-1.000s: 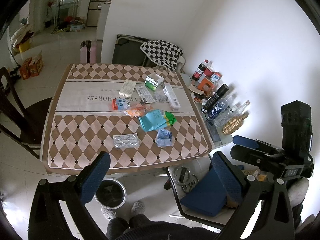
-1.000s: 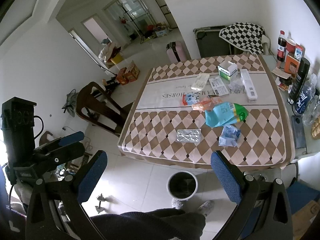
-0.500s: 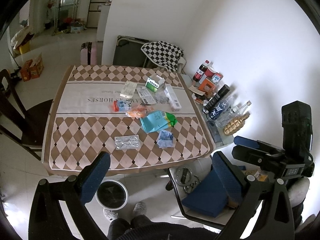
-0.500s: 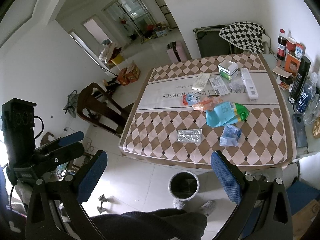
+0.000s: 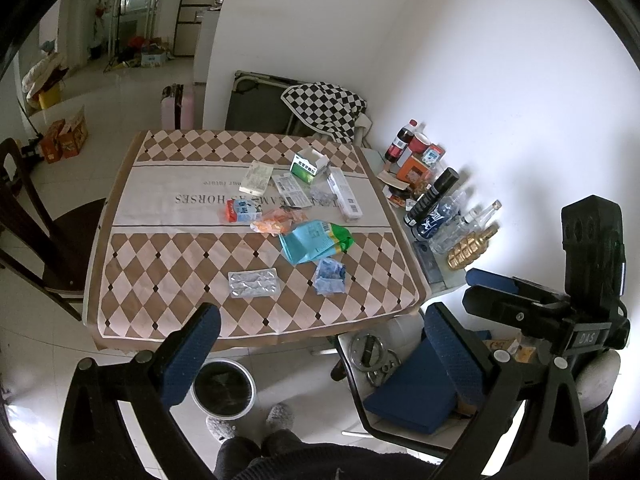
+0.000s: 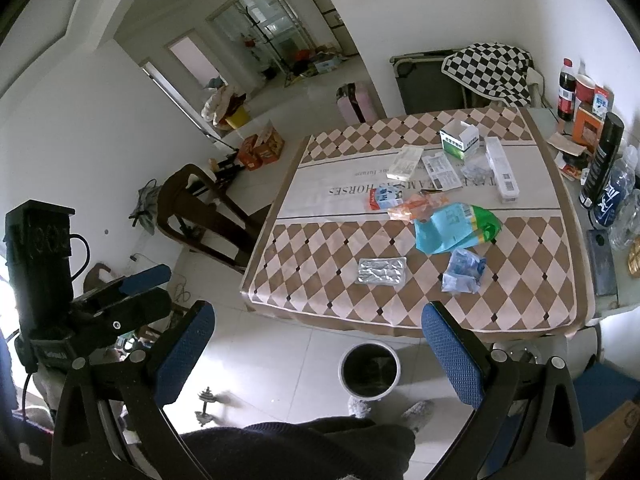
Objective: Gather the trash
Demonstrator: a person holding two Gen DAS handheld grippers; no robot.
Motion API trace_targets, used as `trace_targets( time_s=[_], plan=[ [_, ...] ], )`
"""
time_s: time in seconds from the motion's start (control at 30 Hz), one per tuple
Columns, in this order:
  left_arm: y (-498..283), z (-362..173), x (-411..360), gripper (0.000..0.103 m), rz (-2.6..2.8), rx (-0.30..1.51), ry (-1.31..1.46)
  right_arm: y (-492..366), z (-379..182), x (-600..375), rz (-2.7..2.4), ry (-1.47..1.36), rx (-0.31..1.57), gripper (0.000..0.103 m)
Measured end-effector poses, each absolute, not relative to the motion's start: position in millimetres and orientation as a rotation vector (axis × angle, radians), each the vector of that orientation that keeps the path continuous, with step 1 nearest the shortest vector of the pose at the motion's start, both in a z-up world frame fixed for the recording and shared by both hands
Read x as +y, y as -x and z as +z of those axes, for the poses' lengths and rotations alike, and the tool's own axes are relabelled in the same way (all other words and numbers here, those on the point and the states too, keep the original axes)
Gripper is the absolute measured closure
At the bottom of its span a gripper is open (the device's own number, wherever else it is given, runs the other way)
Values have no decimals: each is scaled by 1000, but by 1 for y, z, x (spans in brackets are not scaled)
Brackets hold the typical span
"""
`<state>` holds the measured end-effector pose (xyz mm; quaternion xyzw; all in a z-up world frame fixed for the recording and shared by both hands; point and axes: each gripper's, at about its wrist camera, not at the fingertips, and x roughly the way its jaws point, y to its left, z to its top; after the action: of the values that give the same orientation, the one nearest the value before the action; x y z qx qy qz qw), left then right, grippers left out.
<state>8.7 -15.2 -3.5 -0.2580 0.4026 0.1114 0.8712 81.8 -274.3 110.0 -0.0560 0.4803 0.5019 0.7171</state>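
Trash lies on a table with a brown checked cloth (image 5: 160, 280): a silver blister pack (image 5: 253, 283), a crumpled blue wrapper (image 5: 329, 275), a teal and green bag (image 5: 316, 240), an orange wrapper (image 5: 276, 222), a green and white box (image 5: 308, 166) and several cartons. A round bin (image 5: 223, 388) stands on the floor below the near edge; it also shows in the right wrist view (image 6: 369, 370). My left gripper (image 5: 320, 348) is open and empty, held well back from the table. My right gripper (image 6: 316, 352) is open and empty too.
A side table with bottles and cans (image 5: 436, 208) stands right of the table. A dark wooden chair (image 6: 200, 216) is at the left. A blue-cushioned chair (image 5: 408, 392) and metal weights (image 5: 372, 356) are on the floor at the right.
Both grippers have drifted slightly; the table sits a little higher and farther in the left view. Nothing on the table has moved.
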Motion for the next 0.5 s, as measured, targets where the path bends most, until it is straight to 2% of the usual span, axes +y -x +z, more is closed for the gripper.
trace_targets(
  time_s=[0.5],
  plan=[
    [-9,-4,-17,0,235,842,540,-81,110,-274,1111,122,1066,0]
  ],
)
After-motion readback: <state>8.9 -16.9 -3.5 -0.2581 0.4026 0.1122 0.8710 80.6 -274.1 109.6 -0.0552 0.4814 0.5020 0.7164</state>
